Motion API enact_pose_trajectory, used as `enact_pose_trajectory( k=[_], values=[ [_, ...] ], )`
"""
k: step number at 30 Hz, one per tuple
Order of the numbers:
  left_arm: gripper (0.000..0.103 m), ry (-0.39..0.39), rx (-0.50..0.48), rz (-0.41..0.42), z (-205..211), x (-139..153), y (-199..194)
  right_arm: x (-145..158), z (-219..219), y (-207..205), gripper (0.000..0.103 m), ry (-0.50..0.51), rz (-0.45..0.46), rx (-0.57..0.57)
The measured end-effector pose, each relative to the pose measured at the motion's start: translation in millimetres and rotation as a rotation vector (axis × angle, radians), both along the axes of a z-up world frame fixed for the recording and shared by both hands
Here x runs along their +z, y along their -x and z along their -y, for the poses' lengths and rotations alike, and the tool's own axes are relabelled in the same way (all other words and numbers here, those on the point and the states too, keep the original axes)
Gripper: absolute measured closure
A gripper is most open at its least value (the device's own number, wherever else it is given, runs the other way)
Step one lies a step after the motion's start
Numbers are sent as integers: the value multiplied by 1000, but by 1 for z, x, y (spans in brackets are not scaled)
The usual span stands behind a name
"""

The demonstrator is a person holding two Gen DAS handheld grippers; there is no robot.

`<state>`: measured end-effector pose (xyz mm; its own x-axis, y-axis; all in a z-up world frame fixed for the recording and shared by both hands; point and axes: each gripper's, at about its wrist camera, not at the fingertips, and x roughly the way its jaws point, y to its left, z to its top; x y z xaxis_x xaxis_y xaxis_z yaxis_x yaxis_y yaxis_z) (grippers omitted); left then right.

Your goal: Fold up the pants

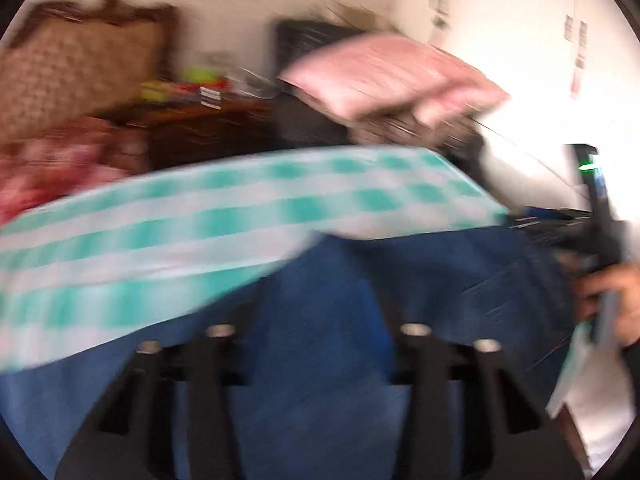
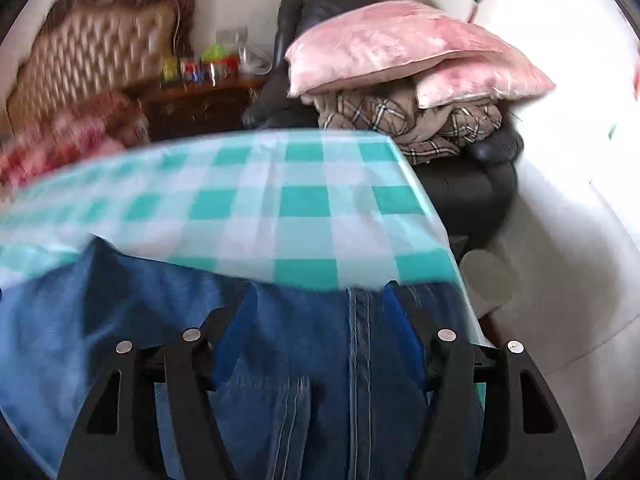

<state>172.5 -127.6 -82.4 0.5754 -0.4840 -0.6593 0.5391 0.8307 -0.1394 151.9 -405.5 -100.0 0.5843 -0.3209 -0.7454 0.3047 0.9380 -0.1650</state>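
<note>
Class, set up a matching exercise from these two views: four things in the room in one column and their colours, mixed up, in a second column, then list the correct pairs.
Things:
1. pants
2. tablecloth
3. pillow
4. armchair

Colours:
A. pink
B. black
C. blue
D. teal and white check

Pairs: 1-C, 2-D, 3-A, 4-B

I'm looking into a lived-in bedroom at home — a tufted headboard (image 2: 96,56) is standing against the wall, pink pillows (image 2: 400,52) are piling on a dark armchair (image 2: 472,184), and a wooden nightstand (image 2: 200,104) is carrying small jars.
</note>
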Motion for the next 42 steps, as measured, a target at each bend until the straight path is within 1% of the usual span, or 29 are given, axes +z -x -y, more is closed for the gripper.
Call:
enact_pose_trajectory(
  k=[2, 4, 6, 8, 10, 12, 13, 14, 15, 17, 19, 21, 23, 24, 25, 26, 27, 28, 29, 30, 32, 34, 35, 36, 37, 38, 39, 41, 42],
  values=[
    [86, -50, -61, -20, 41, -16, -23, -16, 15, -3, 39, -21, -2, -31],
    [88, -78, -98, -97, 59, -42, -51, -21, 19, 2, 36, -20, 21, -28],
    [101, -136, -88, -114, 70, -60, -69, -24, 17, 7, 36, 0, 34, -29],
    [101, -97, -91, -147, 67, -67, -92, -25, 17, 7, 36, 3, 39, -36],
    [101, -129, -56, -105, 65, -63, -104, -25, 17, 4, 36, 3, 30, -41],
    [101, -90, -30, -116, 57, -59, -109, -25, 14, 1, 35, 18, 19, -42],
    [101, -58, -23, -109, 50, -52, -105, -25, 13, 0, 35, 28, 15, -43],
    [92, -22, -30, -97, 42, -42, -94, -26, 12, 0, 35, 37, 14, -44],
    [78, -8, -31, -90, 38, -37, -87, -26, 11, 1, 35, 42, 15, -45],
    [64, 12, 6, -81, 14, -32, -61, -26, 11, 0, 35, 39, 16, -44],
    [63, 49, 48, -88, -9, -32, -44, -26, 11, 0, 34, 32, 17, -45],
    [58, 57, 114, -101, -39, -37, -34, -26, 10, 0, 34, 34, 17, -46],
    [58, 15, 210, -144, -74, -56, -39, -26, 9, 0, 34, 42, 14, -50],
    [62, 24, 288, -173, -103, -64, -46, -26, 8, 0, 34, 47, 12, -51],
    [64, 64, 329, -183, -124, -64, -49, -26, 8, 0, 34, 48, 12, -51],
    [64, 63, 397, -185, -144, -63, -51, -26, 8, 1, 34, 47, 12, -52],
    [63, 20, 502, -159, -169, -60, -53, -26, 9, 1, 34, 44, 12, -55],
    [63, 38, 527, -142, -183, -57, -52, -26, 8, 1, 33, 46, 11, -56],
    [59, 72, 522, -131, -192, -52, -49, -26, 7, 0, 33, 58, 7, -59],
    [52, 75, 485, -102, -191, -47, -43, -26, 6, -1, 32, 70, 3, -62],
    [45, 26, 371, -47, -174, -42, -31, -27, 3, -2, 32, 93, -2, -65],
    [44, -19, 271, -74, -154, -51, -29, -26, 2, -1, 31, 105, 0, -69],
    [46, -60, 272, -117, -152, -61, -36, -25, 3, 0, 31, 106, 0, -71],
    [57, -76, 286, -150, -153, -66, -41, -25, 3, 1, 31, 102, 0, -74],
    [62, -54, 326, -147, -164, -62, -46, -24, 4, 3, 31, 102, 0, -80],
    [63, -104, 410, -139, -177, -58, -51, -24, 5, 4, 31, 116, -6, -88],
    [66, -117, 469, -111, -192, -52, -53, -24, 4, 6, 31, 124, -8, -90],
    [66, -12, 446, -119, -208, -46, -53, -25, 4, 7, 31, 144, -12, -101],
    [66, 15, 395, -113, -207, -43, -52, -25, 3, 7, 25, 161, -17, -117]
  ],
)
